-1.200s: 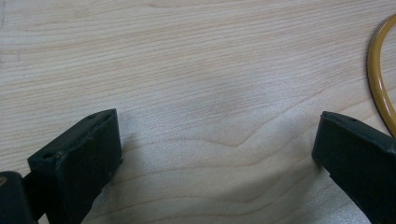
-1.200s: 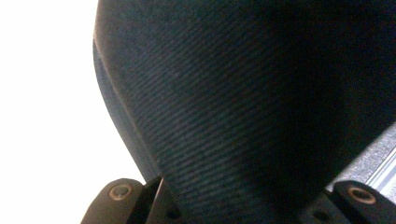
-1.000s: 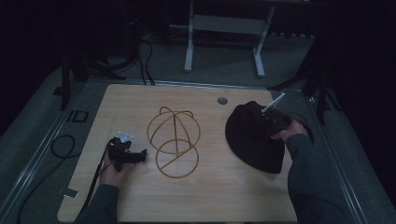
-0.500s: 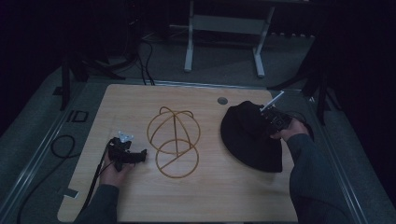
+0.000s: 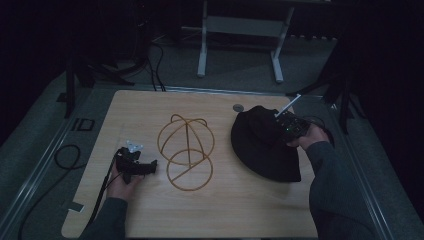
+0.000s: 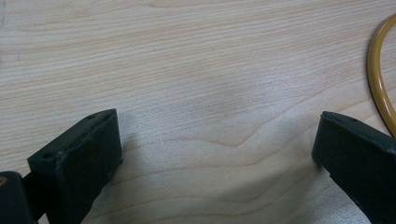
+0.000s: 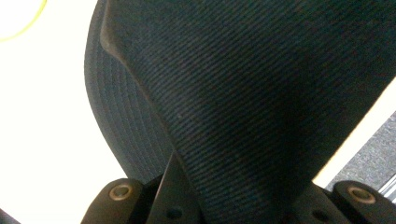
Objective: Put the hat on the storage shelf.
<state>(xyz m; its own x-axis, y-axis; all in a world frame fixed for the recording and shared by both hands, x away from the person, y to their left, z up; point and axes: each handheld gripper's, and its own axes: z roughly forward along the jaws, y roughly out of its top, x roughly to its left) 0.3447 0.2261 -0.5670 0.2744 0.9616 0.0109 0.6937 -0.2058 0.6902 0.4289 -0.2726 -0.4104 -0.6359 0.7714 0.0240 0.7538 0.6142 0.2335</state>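
Gripping a black hat at the right side of the wooden table, with the right gripper clamped shut on a fold of its dark fabric near the crown. Bunching and rising toward the jaws in the right gripper view, the twill cloth pinched tight between the two black jaws, the stitched brim curving off to the left over the bright tabletop. Lying with its brim spread on the wood in the high view, the far edge next to a small round grommet set in the table. Resting on the table at the left side, the left gripper held in the person's left hand, jaws standing wide apart with nothing between them, bare wood grain showing across the gap in the left gripper view. Standing between the two grippers at the middle of the table, a yellow wire hat stand, dome of hoops upright over a round base ring, just beside the left gripper's jaw tips and apart from the hat; a curve of its yellow ring showing at the right edge of the left gripper view. Trailing off the table's left edge, a black cable from the left gripper.
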